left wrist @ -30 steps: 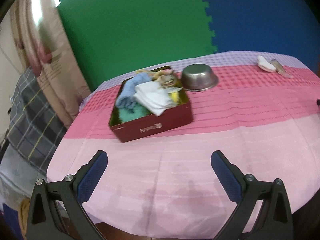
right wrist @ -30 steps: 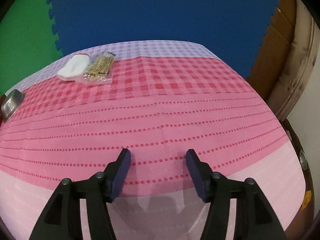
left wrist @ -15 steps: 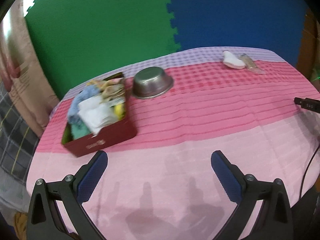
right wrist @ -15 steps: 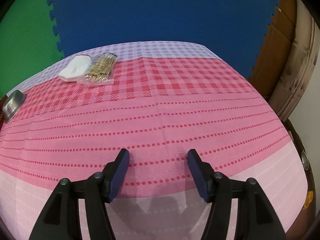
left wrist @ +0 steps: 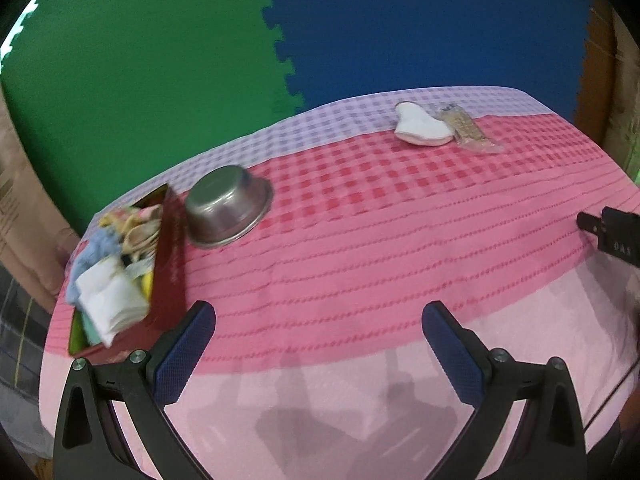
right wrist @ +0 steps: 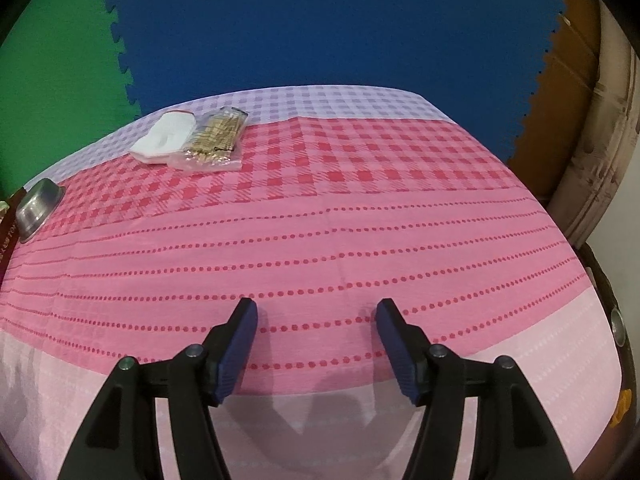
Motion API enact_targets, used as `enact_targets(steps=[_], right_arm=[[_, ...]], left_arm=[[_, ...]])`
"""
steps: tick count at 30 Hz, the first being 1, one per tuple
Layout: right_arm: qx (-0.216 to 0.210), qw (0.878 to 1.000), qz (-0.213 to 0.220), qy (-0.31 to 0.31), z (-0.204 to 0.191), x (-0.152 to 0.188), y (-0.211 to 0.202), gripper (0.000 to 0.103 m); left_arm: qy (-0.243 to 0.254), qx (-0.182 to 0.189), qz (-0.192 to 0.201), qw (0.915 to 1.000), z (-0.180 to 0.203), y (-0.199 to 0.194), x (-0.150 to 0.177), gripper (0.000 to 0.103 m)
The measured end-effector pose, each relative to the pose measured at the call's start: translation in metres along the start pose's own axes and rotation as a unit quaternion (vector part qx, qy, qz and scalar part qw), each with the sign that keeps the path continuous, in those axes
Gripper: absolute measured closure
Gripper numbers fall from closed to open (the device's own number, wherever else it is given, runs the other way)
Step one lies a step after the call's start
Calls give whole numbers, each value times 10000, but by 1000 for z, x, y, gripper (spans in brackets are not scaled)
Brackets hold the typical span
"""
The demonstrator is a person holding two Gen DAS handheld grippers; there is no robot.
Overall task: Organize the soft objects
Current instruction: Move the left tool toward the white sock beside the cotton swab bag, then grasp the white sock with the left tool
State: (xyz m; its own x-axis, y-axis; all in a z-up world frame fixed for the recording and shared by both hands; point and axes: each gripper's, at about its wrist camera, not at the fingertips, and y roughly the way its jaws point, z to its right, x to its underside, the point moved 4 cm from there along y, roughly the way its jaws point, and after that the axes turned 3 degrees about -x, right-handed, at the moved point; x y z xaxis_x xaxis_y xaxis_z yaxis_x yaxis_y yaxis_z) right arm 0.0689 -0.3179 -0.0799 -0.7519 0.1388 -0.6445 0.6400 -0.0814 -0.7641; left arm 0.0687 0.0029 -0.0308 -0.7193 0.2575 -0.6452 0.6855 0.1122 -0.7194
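Note:
A dark red box (left wrist: 170,256) at the table's left holds several soft cloths, white, blue and yellow (left wrist: 108,300). A white soft cloth (left wrist: 420,126) lies at the far side of the table; it also shows in the right wrist view (right wrist: 166,140). My left gripper (left wrist: 318,320) is open and empty above the near table edge, right of the box. My right gripper (right wrist: 314,312) is open and empty over the pink cloth, well short of the white cloth.
An upturned steel bowl (left wrist: 226,210) sits beside the box; it also shows at the left edge of the right wrist view (right wrist: 38,206). A clear packet of tan sticks (right wrist: 212,142) lies against the white cloth. A pink checked tablecloth (right wrist: 340,220) covers the table. Green and blue foam mats stand behind.
The left wrist view has swung to the right: the box and bowl slid toward the left edge and the white cloth came nearer centre. The right gripper has barely moved.

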Motion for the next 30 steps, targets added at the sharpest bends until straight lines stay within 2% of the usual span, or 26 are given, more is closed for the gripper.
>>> enact_targets(steps=[13, 24, 30], right_arm=[[-219, 9997, 55, -19, -2, 0, -2, 39], [-291, 9995, 79, -21, -3, 0, -3, 39], [-326, 9994, 96, -39, -4, 0, -3, 39]], left_arm=[[161, 324, -33, 9993, 44, 45, -43, 0], [23, 498, -164, 9986, 65, 84, -69, 0], [-94, 768, -118, 9969, 69, 102, -96, 0]])
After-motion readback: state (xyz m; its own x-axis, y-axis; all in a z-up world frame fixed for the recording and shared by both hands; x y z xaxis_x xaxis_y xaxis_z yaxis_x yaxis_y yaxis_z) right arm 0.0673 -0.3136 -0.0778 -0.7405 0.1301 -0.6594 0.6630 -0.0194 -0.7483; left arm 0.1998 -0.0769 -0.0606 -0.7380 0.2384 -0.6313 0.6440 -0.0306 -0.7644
